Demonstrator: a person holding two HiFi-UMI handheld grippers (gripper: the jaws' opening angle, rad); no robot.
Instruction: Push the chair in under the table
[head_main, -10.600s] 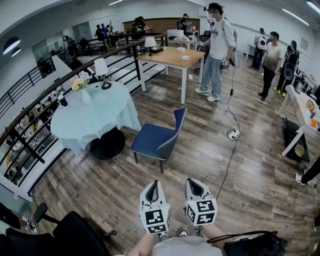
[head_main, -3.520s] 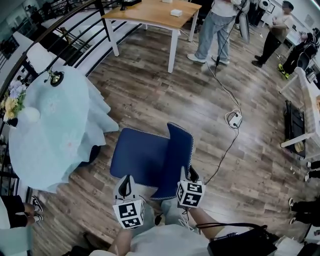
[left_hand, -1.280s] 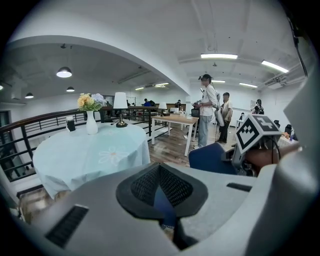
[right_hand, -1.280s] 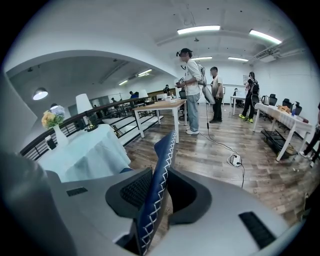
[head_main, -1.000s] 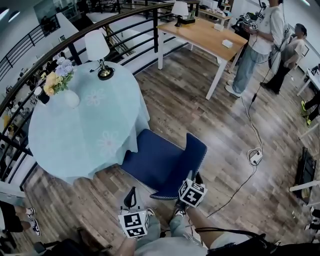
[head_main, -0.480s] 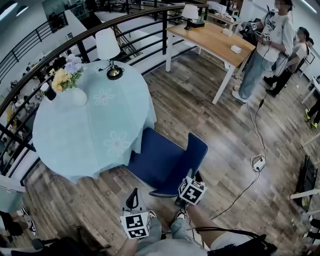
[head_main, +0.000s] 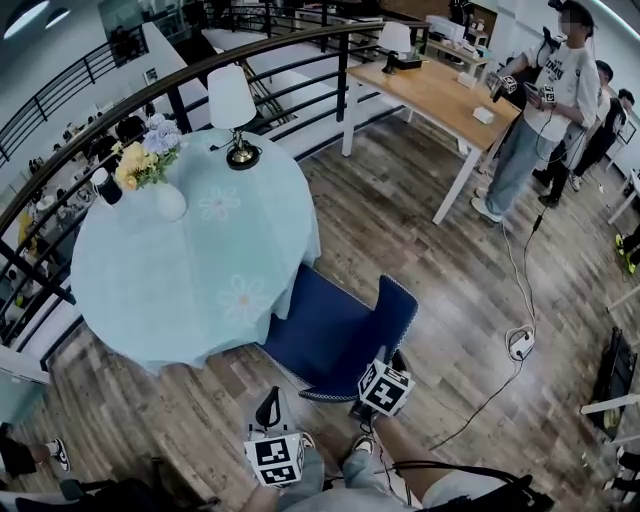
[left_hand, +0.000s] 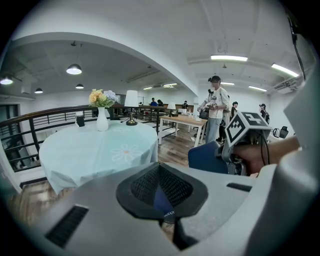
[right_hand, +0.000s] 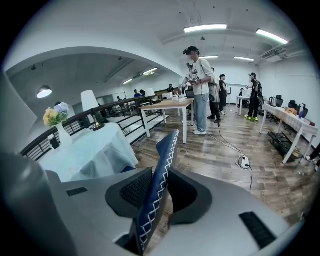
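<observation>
A blue chair (head_main: 325, 335) with a white-stitched back stands at the round table (head_main: 190, 270) draped in pale teal cloth. The front of its seat reaches the hanging cloth edge. My right gripper (head_main: 388, 362) is shut on the top of the chair back (right_hand: 167, 150), which runs between its jaws (right_hand: 159, 187). My left gripper (head_main: 268, 398) hangs low beside the seat's near corner, apart from it. Its tips meet (left_hand: 160, 182) and hold nothing. A sliver of blue seat shows behind them, and the chair back (left_hand: 207, 157) is at its right.
A vase of flowers (head_main: 165, 195), a lamp (head_main: 235, 110) and a dark cup (head_main: 108, 187) stand on the table. A black railing (head_main: 200, 75) curves behind it. A wooden table (head_main: 440, 95) and people (head_main: 545, 110) stand beyond. A power strip (head_main: 520, 343) with cable lies at the right.
The chair has slid toward the round table with my right gripper on its back; the seat front now meets the cloth. Much earlier the chair stood apart and both grippers were free.
</observation>
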